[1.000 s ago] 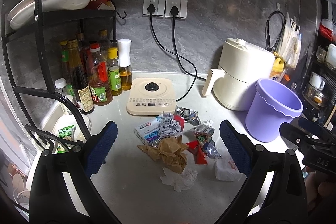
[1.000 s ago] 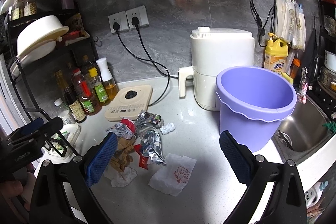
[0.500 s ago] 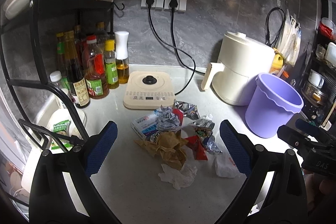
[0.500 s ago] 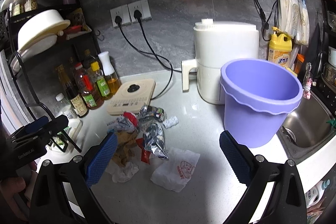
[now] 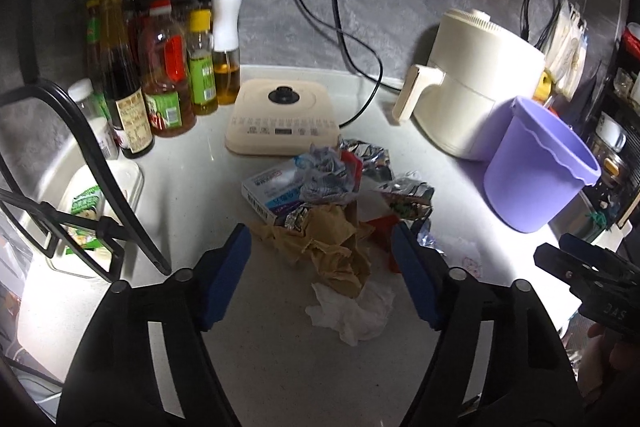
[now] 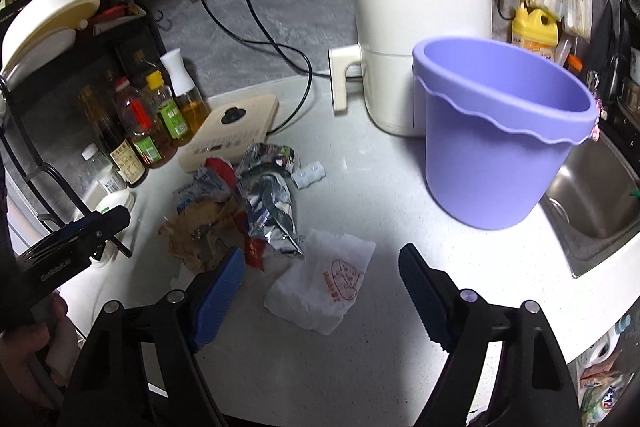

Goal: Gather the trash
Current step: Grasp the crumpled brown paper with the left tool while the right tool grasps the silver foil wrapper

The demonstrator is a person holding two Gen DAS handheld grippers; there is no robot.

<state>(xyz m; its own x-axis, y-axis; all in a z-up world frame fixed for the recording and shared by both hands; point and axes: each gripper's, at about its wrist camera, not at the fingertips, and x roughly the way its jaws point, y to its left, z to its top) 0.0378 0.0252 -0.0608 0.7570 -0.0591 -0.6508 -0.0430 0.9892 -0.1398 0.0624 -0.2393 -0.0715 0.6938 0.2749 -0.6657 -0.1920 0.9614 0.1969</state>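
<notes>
While both pairs of tongs close in with nothing yet pressed between the pads, the litter sits heaped on the white worktop (image 5: pixel 280 355). Left tongs (image 5: pixel 321 275) frame the crumpled brown paper (image 5: pixel 332 247), with a white tissue (image 5: pixel 352 315) just below. Right tongs (image 6: pixel 320 291) straddle a printed white wrapper (image 6: pixel 320 287). Foil wrappers (image 6: pixel 272 203) lie beside it; the purple bucket (image 6: pixel 496 147) stands near.
</notes>
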